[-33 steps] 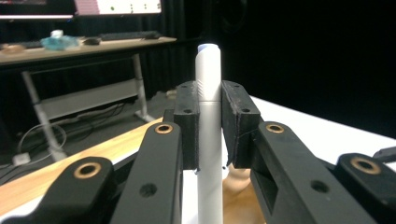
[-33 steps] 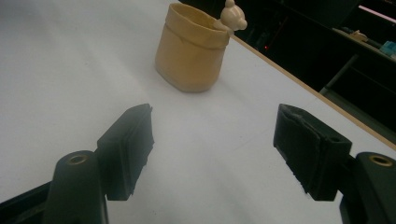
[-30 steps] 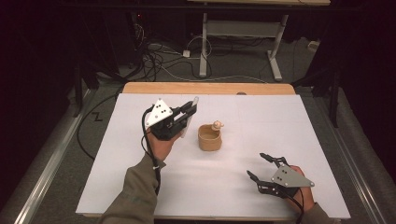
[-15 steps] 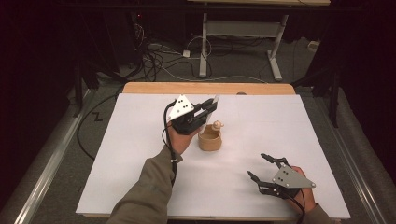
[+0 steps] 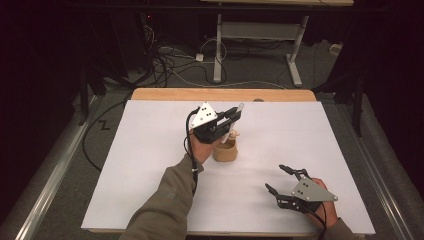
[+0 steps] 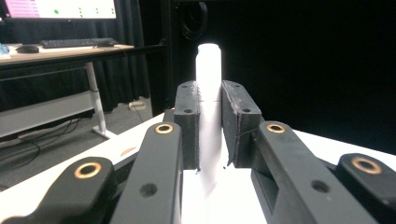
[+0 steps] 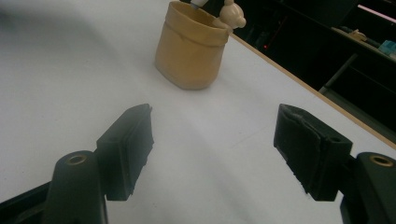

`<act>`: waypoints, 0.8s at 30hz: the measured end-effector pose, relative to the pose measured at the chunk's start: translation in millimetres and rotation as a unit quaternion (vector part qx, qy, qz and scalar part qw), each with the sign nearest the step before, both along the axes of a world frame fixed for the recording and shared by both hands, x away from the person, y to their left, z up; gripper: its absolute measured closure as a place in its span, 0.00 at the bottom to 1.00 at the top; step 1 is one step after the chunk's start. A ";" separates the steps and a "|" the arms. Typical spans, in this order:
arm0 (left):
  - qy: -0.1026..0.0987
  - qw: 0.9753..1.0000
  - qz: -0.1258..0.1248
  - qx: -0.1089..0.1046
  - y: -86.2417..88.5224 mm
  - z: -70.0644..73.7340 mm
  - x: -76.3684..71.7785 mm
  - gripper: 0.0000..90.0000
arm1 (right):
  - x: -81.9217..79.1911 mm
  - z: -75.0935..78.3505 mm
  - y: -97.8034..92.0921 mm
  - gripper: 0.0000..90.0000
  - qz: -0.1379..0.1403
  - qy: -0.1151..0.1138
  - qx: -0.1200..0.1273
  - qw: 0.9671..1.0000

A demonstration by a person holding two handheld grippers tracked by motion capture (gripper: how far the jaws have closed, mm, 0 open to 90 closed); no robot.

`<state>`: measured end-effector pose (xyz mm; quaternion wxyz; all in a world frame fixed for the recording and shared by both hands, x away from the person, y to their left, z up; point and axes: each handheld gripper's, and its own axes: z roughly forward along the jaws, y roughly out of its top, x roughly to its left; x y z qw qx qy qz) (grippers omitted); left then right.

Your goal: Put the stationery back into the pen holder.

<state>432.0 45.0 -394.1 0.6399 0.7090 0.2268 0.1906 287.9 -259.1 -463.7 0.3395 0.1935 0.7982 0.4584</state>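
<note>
**Mia:** Left gripper (image 5: 231,116) has a white stick (image 6: 208,88) pinched tight between its two black jaws. See it poking out past them?

**Ben:** Yes! It looks like a pen or a marker, but I can't tell which. Where is it?

**Mia:** It is up in the air, right over the little tan cup (image 5: 225,150). The cup sits on the white table (image 5: 150,165), near the middle.

**Ben:** Which way does the stick point?

**Mia:** Its long way runs along the jaws. From above, the far end goes up and away from the person, and the near end tips down to the cup. In the right gripper view, a bit of something light shows at the cup's mouth. It may be the stick's tip, but I'm not sure.

**Ben:** So what is the job now?

**Mia:** I think the stick goes in the cup. Next the hand should turn it more upright, lower it inside, then let go.

**Ben:** What's that small bumpy thing on the cup's rim (image 7: 232,14)?

**Mia:** A tiny figure. The stick should not knock it.

**Ben:** And the right gripper (image 5: 284,181)?

**Mia:** It rests low on the table, well apart from the cup, jaws wide and holding nothing.
</note>
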 end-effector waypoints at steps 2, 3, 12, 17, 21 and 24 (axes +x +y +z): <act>0.005 1.000 -0.001 -0.001 0.3 -3.0 2.1 0.84 | -0.2 -0.1 0.3 0.31 0.000 0.000 0.000 1.000; 0.007 1.000 0.002 0.002 0.0 -4.3 2.7 0.84 | -0.2 -0.1 0.4 0.32 0.001 0.000 0.000 1.000; 0.022 1.000 0.008 0.013 0.9 -17.2 3.6 0.84 | 0.0 -1.2 1.2 0.32 0.004 0.002 -0.007 1.000; 0.029 0.999 0.007 0.022 3.2 -23.6 3.3 0.83 | 0.0 -1.4 1.4 0.32 0.004 0.001 -0.008 1.000; 0.033 0.999 0.009 0.025 4.8 -27.0 3.0 0.83 | -0.1 -1.6 1.8 0.31 0.005 0.002 -0.009 1.000; 0.035 0.999 0.009 0.027 5.9 -28.8 2.2 0.83 | -0.3 -1.6 1.9 0.32 0.004 0.002 -0.009 1.000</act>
